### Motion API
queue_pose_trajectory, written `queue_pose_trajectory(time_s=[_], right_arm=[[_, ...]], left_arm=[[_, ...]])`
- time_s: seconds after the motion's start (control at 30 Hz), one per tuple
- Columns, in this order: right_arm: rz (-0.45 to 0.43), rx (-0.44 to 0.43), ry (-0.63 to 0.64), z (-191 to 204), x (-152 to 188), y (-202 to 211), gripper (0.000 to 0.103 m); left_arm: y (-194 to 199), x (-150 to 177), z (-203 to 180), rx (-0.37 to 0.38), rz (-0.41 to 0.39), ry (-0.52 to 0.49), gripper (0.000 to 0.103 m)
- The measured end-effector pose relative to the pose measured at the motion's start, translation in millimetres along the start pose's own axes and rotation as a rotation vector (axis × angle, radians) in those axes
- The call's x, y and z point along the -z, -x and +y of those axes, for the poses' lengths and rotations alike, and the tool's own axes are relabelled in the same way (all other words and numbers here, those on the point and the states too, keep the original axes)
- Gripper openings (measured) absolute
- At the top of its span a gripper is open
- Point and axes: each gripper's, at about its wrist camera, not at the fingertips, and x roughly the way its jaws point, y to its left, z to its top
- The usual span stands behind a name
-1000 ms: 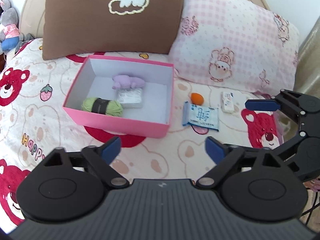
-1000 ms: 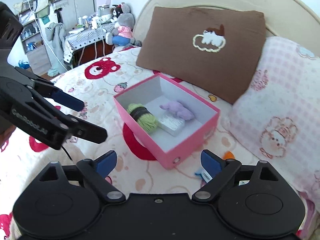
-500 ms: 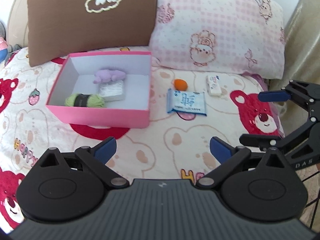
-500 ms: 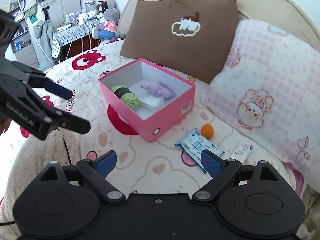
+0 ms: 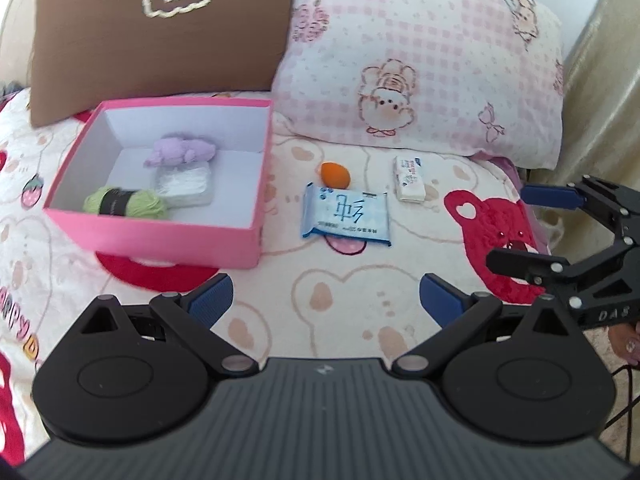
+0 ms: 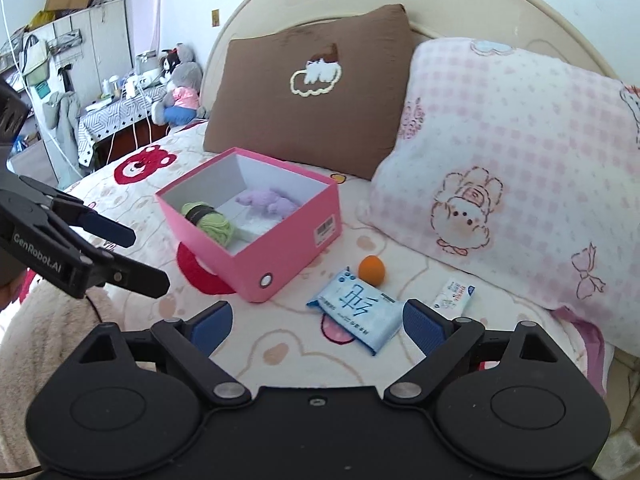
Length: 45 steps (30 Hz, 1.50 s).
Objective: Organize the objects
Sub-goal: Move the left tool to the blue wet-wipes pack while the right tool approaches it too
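Observation:
A pink box (image 5: 160, 236) (image 6: 288, 256) stands open on the bed and holds a green yarn ball (image 5: 126, 205) (image 6: 208, 222), a purple plush (image 5: 182, 151) (image 6: 268, 202) and a clear white packet (image 5: 184, 184). To its right lie an orange ball (image 5: 335, 174) (image 6: 371, 270), a blue tissue pack (image 5: 346, 216) (image 6: 356, 312) and a small white packet (image 5: 409, 178) (image 6: 454, 296). My left gripper (image 5: 325, 304) (image 6: 116, 254) is open and empty, short of the box. My right gripper (image 6: 317, 324) (image 5: 520, 228) is open and empty, just before the tissue pack.
A brown pillow (image 5: 160, 40) and a pink checked pillow (image 5: 420, 60) lean against the headboard behind the objects. The bed's right edge meets a beige curtain (image 5: 600, 80). Plush toys (image 6: 180, 88) and a cluttered desk (image 6: 116, 108) stand far left.
Both cameras have swung right and drawn closer. The tissue pack, orange ball and white packet now sit nearer the middle of both views. Both grippers stay open.

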Motion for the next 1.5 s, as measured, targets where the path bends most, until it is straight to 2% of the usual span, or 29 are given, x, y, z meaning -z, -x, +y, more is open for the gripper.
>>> queue_pose_trajectory(time_s=[0.17,0.33,0.43,0.53,0.6,0.7,0.97,1.1,1.17,1.3,1.4,1.47,1.5], right_arm=[[-0.087,0.063,-0.093,-26.2,5.4,-8.1,0.095],[-0.087,0.029,-0.175,-54.9,7.4,-25.4,0.095],[-0.063,0.05,-0.173,-67.2,10.4,-36.9,0.095],[-0.078,0.273,-0.25,-86.9,12.5,-46.4,0.095],[-0.075,0.319,-0.297,-101.5,14.0,-51.7,0.095],[-0.06,0.299,-0.343,-114.6,15.1,-61.1,0.095],[-0.058,0.179,-0.478,-131.0,33.4,-95.6,0.095],[-0.027,0.118,-0.568,-139.1,48.5,-117.9,0.095],[0.007,0.085,-0.586,-140.3,53.4,-124.6,0.092],[0.062,0.127,-0.505,-129.2,53.1,-132.1,0.088],[0.085,0.115,-0.481,-123.8,56.0,-137.8,0.076],[0.127,0.084,-0.439,-117.0,56.6,-144.8,0.051],[0.161,0.074,-0.397,-110.9,56.2,-149.1,0.05]], left_arm=[[-20.8,-2.1,-12.3,-0.038,-0.029,-0.049,0.101],[-43.8,-6.2,-17.0,-0.029,-0.015,-0.039,0.101],[-54.2,-8.9,-20.5,-0.022,-0.055,-0.048,0.101],[-67.6,-9.3,-29.6,-0.019,-0.128,-0.104,0.101],[-81.6,-13.1,-31.1,-0.007,-0.116,-0.085,0.101],[-107.3,-19.3,-30.1,0.037,-0.094,-0.026,0.101],[-153.1,-21.4,-44.4,0.037,-0.109,-0.021,0.101],[-172.7,-19.3,-40.1,0.062,-0.109,-0.003,0.096],[-183.0,-18.5,-35.4,0.061,-0.1,0.013,0.087],[-200.6,-17.3,-24.6,0.05,-0.076,0.049,0.076],[-210.9,-16.5,-19.1,0.023,-0.069,0.057,0.068],[-214.8,-16.0,-16.9,0.022,-0.077,0.054,0.065],[-216.9,-15.4,-18.0,0.011,-0.079,0.039,0.065]])
